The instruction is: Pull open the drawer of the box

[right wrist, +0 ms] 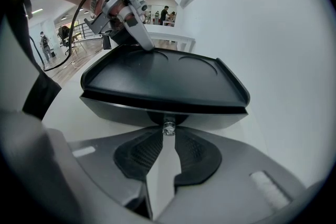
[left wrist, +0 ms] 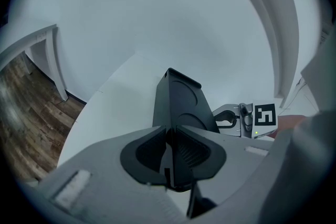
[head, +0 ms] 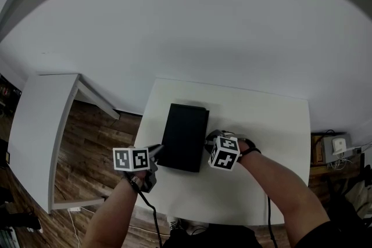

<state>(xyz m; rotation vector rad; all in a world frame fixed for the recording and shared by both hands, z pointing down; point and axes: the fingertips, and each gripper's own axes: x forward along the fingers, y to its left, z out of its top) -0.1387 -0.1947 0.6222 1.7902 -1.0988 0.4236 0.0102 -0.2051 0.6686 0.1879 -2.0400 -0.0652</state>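
A flat black box (head: 185, 136) lies on the white table (head: 261, 125), its lid showing two shallow round dents. My left gripper (head: 156, 151) reaches the box's near-left corner. In the left gripper view the box (left wrist: 181, 99) has its thin edge running in between the pads of the left gripper (left wrist: 170, 139), which close on it. My right gripper (head: 208, 145) is at the box's right side. In the right gripper view a small shiny knob (right wrist: 168, 125) sticks out of the drawer front (right wrist: 210, 118), and the right gripper (right wrist: 168, 131) pinches it at its tips.
A second white table (head: 40, 125) stands to the left over a wooden floor (head: 93, 148). A pale wall rises behind the table. Cables trail from both grippers toward me. A small white device (head: 337, 148) sits on a shelf at the right.
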